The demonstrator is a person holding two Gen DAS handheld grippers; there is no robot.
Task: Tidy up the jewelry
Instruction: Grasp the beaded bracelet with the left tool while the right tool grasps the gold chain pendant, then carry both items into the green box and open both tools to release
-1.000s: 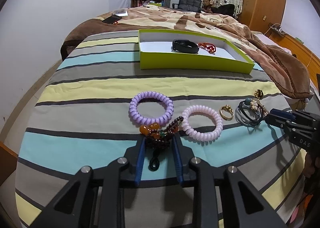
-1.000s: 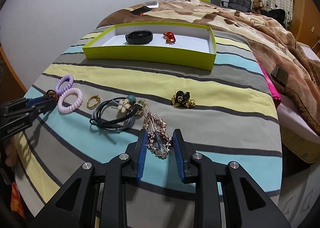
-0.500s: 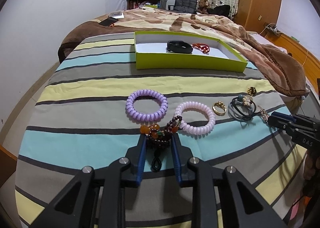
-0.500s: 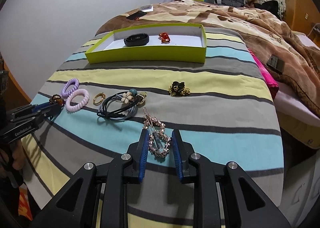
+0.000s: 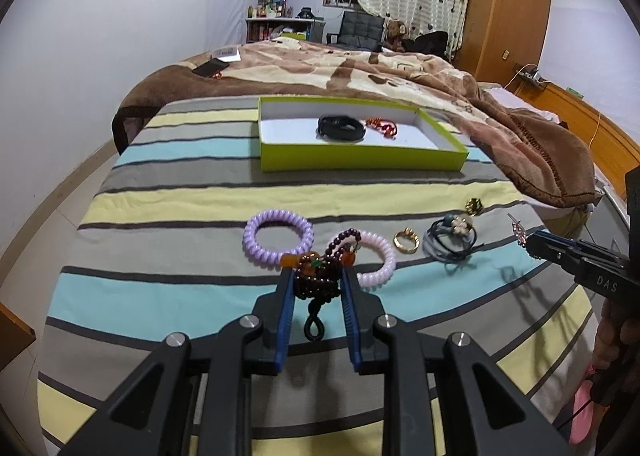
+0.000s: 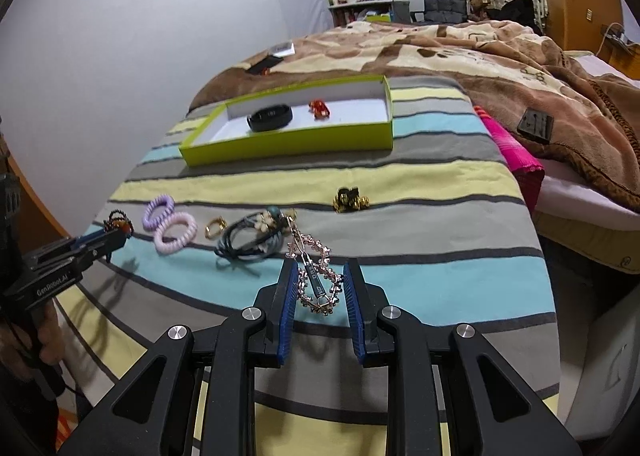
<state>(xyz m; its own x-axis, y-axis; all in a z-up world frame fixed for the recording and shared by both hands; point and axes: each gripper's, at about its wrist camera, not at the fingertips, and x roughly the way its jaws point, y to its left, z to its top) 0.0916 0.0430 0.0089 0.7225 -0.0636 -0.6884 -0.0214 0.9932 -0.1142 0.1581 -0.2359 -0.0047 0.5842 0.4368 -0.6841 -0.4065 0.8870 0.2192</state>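
Note:
My left gripper [image 5: 315, 276] is shut on a dark bead bracelet [image 5: 318, 280] with orange beads and holds it above the striped bedspread. My right gripper [image 6: 319, 276] is shut on a rose-gold hair clip [image 6: 316, 276], also lifted. A lime-green box [image 5: 360, 161] at the far end holds a black band [image 5: 341, 127] and a red trinket [image 5: 382, 125]. On the bedspread lie a purple coil hair tie [image 5: 278, 236], a pink coil hair tie [image 5: 378, 262], a gold ring [image 5: 407, 240], dark hair ties with a flower [image 5: 452, 238] and a gold-black brooch [image 6: 351, 199].
A brown blanket [image 5: 520, 135] covers the bed beyond and right of the box. A phone [image 5: 210, 67] lies on it far left. A pink cloth [image 6: 516, 159] and a dark object [image 6: 535, 125] lie at the bed's right edge. The floor drops off on both sides.
Both grippers have risen from the bedspread, the left carrying the bead bracelet and the right carrying the hair clip. The other jewelry has not moved.

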